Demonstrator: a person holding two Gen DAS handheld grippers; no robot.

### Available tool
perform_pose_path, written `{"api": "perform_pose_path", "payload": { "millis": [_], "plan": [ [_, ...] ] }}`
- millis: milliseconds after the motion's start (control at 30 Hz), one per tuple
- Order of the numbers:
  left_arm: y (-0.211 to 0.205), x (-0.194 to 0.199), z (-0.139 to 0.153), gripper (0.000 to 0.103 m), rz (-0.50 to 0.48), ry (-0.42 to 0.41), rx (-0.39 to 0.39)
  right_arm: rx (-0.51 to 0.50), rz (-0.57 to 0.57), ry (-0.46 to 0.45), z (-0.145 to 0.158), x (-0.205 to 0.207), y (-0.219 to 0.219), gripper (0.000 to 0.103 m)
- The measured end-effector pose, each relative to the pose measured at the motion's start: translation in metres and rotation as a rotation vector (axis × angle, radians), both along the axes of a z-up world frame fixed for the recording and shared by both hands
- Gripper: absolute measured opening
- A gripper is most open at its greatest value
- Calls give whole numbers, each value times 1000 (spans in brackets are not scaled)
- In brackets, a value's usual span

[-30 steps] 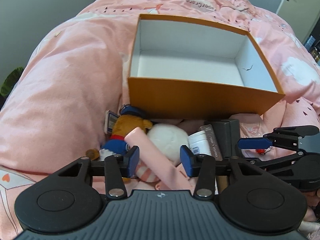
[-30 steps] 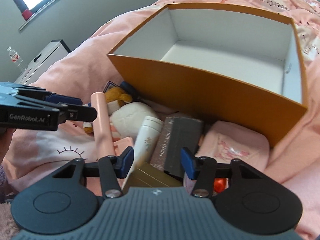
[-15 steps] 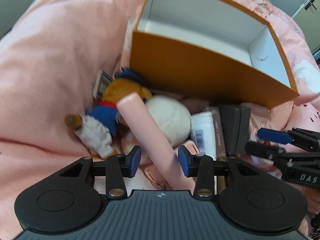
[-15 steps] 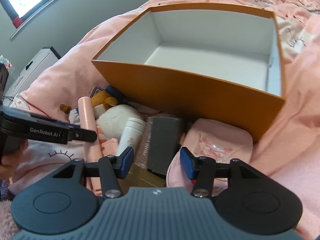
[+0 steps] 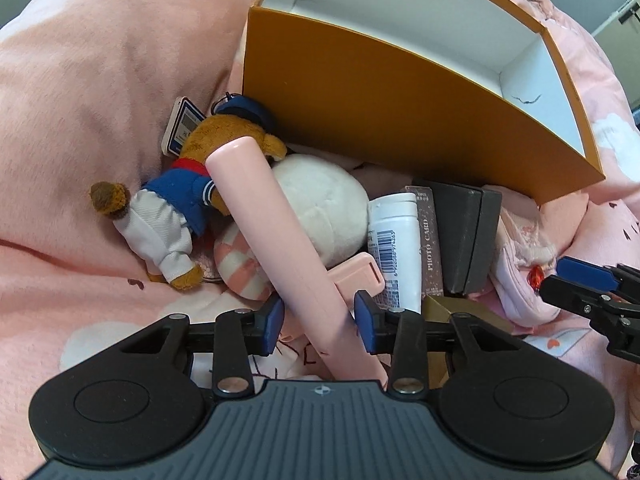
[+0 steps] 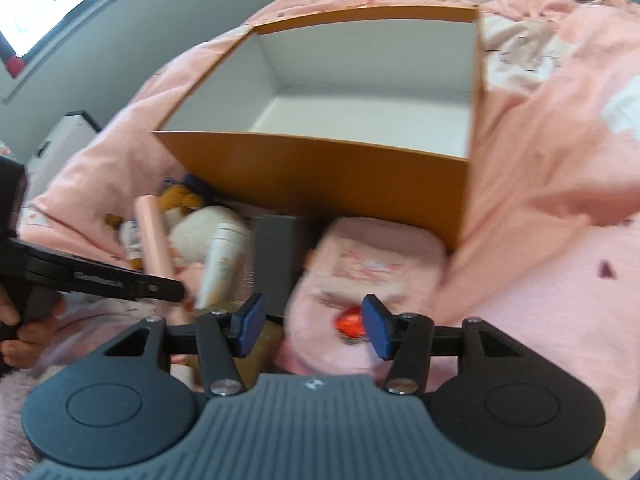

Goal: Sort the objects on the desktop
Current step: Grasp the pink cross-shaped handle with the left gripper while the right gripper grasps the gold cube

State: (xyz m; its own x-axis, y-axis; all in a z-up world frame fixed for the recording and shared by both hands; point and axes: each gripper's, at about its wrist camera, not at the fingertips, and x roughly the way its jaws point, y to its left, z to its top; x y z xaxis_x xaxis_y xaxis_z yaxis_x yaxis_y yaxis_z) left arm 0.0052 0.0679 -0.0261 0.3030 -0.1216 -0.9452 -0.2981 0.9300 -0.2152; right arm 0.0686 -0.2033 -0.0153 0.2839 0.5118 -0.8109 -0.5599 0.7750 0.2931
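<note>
I have brought the left gripper [image 5: 319,322] down and rolled it over the clutter, so the pink tube [image 5: 276,248] that a second ago lay loosely ahead of it now runs between the blue pads [image 5: 275,320]. The jaws are closing, with a narrow gap still visible on each side, so the tube is bracketed but not yet grasped. The tube lies slanted across the bear plush [image 5: 192,192] and the white plush [image 5: 320,208], just in front of the orange box [image 5: 400,120] on the bed [image 5: 80,100]. The right gripper [image 6: 312,326] has swung sideways from the dark case to above the pink pouch [image 6: 372,268]; its jaws are opening and hold nothing. The box is still empty, so I judge sorting has barely begun.
</note>
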Motion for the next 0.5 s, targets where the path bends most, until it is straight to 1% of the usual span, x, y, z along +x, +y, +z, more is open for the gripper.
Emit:
{"api": "perform_pose_path", "payload": {
  "millis": [100, 167, 233, 367, 433, 500],
  "plan": [
    [-1, -3, 2, 42, 9, -13, 4, -48, -41, -17, -4, 5, -6, 60],
    [-2, -6, 5, 41, 10, -22, 8, -25, -49, -8, -3, 6, -11, 60],
    [-4, -8, 10, 39, -2, -38, 20, 23, -17, 4, 1, 3, -11, 60],
    [-12, -12, 24, 36, -59, -75, 67, 90, 109, 47, 5, -7, 1, 60],
    [-14, -15, 33, 33, -83, -94, 84, 100, 150, 86, 2, -11, 9, 60],
    [-14, -12, 41, 31, -105, -114, 91, 88, 166, 126, -3, -14, 18, 60]
  ]
}}
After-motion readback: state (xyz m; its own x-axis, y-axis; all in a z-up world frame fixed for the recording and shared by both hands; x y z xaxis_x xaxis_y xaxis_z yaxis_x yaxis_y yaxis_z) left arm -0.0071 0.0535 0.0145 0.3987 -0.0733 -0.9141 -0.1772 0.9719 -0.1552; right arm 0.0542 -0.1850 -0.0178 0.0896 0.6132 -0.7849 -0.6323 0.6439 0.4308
